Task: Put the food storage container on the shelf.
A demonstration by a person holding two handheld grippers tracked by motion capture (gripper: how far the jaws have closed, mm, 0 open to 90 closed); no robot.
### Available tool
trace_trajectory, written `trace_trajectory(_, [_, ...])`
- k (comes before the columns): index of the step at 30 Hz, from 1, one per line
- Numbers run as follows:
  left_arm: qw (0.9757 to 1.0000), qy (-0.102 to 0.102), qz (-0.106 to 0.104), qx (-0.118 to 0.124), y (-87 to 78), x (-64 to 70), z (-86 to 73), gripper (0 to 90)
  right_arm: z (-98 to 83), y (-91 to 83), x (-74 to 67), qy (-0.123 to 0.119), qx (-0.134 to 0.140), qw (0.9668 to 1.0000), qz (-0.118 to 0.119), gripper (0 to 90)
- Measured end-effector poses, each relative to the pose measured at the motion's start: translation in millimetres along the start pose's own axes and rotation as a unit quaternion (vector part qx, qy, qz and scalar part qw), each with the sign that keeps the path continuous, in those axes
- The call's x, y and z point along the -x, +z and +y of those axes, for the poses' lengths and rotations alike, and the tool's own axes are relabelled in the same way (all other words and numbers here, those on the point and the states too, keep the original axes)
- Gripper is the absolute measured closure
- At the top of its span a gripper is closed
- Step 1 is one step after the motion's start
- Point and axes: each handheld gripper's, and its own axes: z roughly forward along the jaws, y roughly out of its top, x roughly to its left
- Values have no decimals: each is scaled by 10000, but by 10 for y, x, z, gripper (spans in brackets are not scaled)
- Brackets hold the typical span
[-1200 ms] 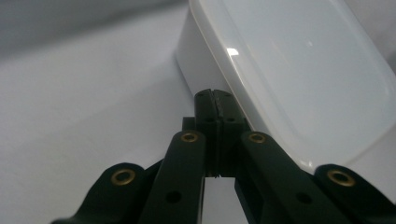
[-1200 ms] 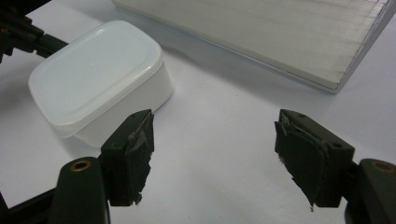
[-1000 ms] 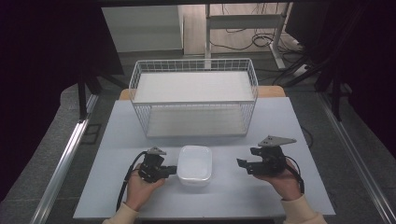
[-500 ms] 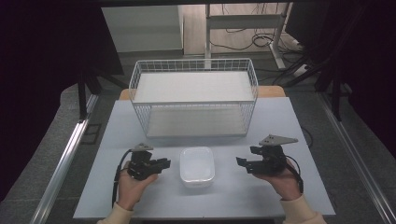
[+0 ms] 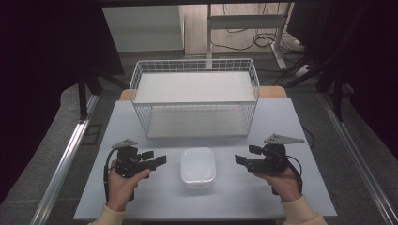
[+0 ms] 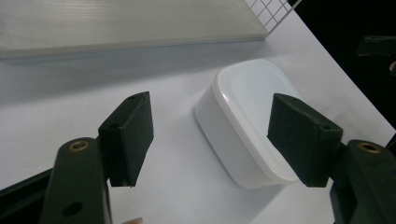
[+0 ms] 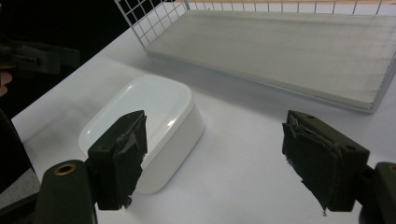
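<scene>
A white lidded container [image 5: 198, 168] sits on the table's near middle, between the two grippers. My left gripper [image 5: 155, 157] hovers to its left, apart from it and pointing at it. Its jaws have just been opening and nothing is between them. In the left gripper view the left gripper [image 6: 212, 112] stands wide, with the container [image 6: 247, 116] lying beyond the jaws. My right gripper [image 5: 246, 155] is held to the container's right, also apart from it. Its jaws have just opened a little further and are empty. The right gripper view shows the right gripper [image 7: 217, 128] and the container [image 7: 140, 121] ahead at left.
A white wire basket [image 5: 195, 98] with a pale board on its floor stands behind the container, at the table's far middle. The pale table [image 5: 291, 126] has bare room on both sides. Dark floor and a metal rail [image 5: 65, 159] lie to the left.
The left gripper, which was shut at the container's left edge, has opened and drawn back to the left and slightly up. The container and the right hand stay where they were.
</scene>
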Motion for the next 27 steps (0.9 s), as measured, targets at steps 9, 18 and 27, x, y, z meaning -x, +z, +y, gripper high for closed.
trace_trajectory(9, [9995, -98, -282, -94, 103, 11, 46, 366, -57, 80, -80, 224, -152, 9996, 112, 235])
trace_trajectory(18, [9974, -437, -477, -312, 254, -11, 83, 380, -66, 325, -191, 291, -458, 9983, 212, 259])
trace_trajectory(27, [9933, -692, -763, -527, 440, 28, 86, 408, -19, 679, -266, 415, -782, 9952, 415, 307])
